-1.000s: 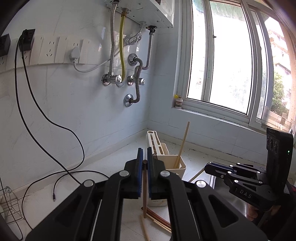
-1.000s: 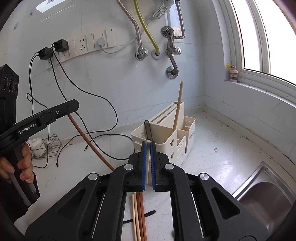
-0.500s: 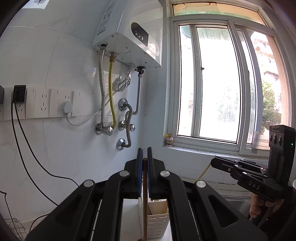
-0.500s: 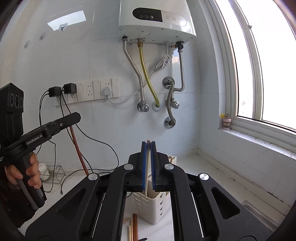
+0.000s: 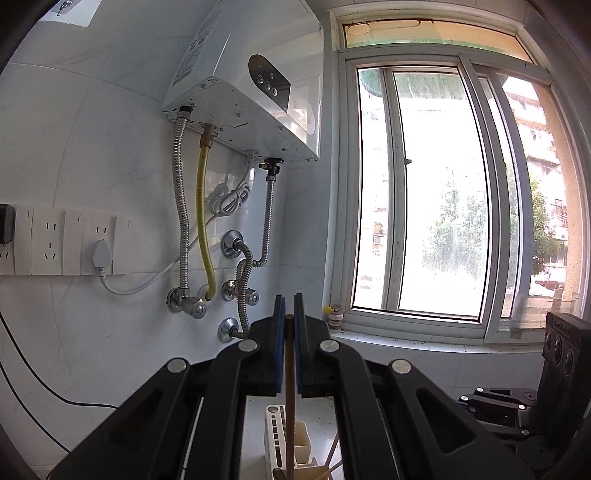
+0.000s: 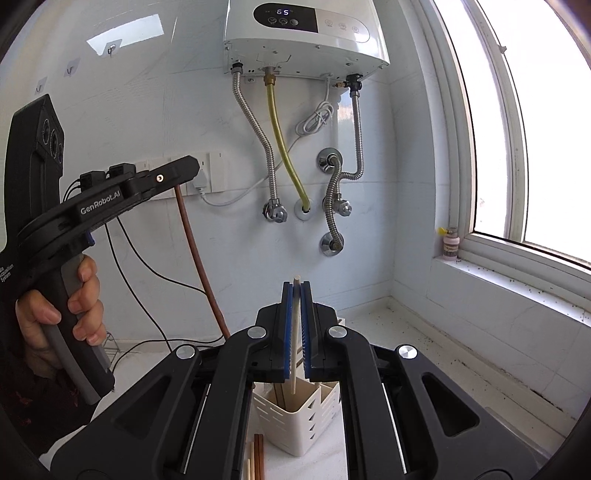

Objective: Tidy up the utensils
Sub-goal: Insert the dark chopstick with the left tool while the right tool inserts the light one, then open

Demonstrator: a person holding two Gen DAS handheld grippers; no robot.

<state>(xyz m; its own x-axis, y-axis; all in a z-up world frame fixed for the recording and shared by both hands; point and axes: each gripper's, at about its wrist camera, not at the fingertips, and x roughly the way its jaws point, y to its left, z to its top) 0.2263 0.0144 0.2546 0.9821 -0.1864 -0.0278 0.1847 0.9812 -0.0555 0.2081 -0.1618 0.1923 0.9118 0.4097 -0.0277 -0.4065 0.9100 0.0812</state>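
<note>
A water heater [image 6: 306, 33] is hanging at the top centre. A white utensil holder [image 6: 295, 417] is standing at the bottom centre. The left gripper [image 5: 289, 314] is pinching a brown chopstick [image 5: 290, 387]; the right gripper [image 6: 296, 291] is pinching a pale chopstick [image 6: 294, 332] above the holder.

The water heater [image 6: 306, 33] has a glossy white casing; below it hang ribbed bright-metal hoses [image 6: 258, 125] and a smooth yellow hose [image 6: 284, 147]. Under those, the utensil holder [image 6: 295, 417] is matt cream plastic. The brown chopstick [image 5: 290, 369] looks like dark wood, the pale chopstick [image 6: 294, 332] smooth.
</note>
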